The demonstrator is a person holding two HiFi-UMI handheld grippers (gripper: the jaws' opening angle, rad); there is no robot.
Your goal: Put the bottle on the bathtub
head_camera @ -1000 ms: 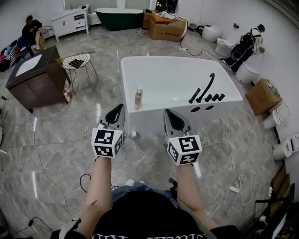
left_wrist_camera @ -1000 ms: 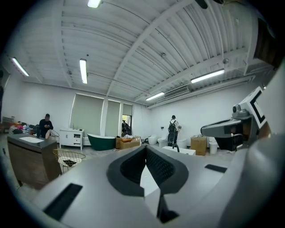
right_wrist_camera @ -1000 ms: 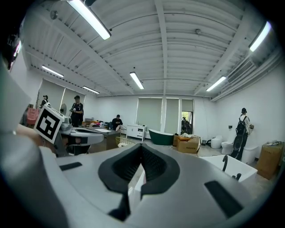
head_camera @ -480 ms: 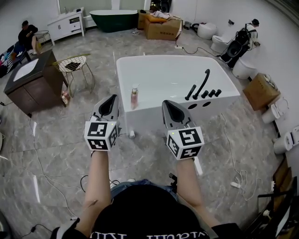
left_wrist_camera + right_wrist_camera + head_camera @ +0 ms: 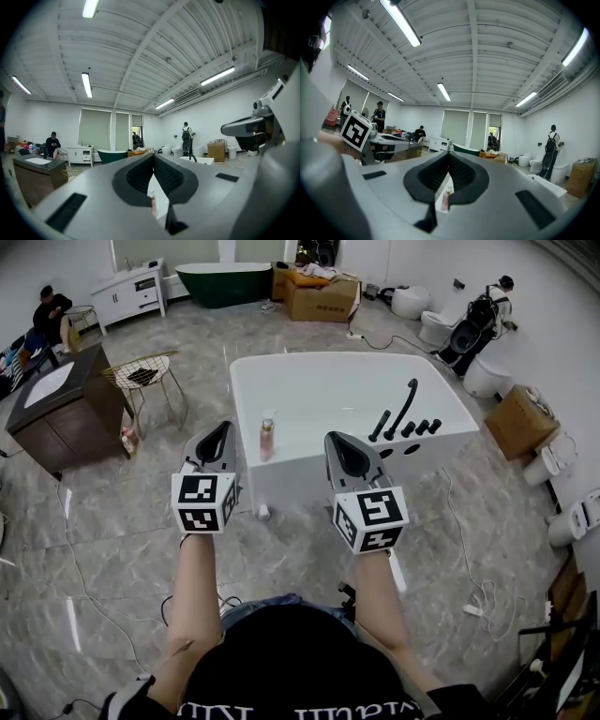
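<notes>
Left gripper (image 5: 219, 430) & right gripper (image 5: 339, 441) lifted a bit vs 1 s ago, both jaws closed, empty; bottle (image 5: 267, 438) upright on bathtub (image 5: 302, 486) near-left rim.

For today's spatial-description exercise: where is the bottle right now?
In the head view, the bottle stands on the white bathtub's near-left rim, just right of the left gripper.

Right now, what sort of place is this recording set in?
Probably a bathroom-fixture showroom or warehouse: a white bathtub stands mid-floor, a green tub sits by the far wall, and toilets and cardboard boxes stand around.
</notes>
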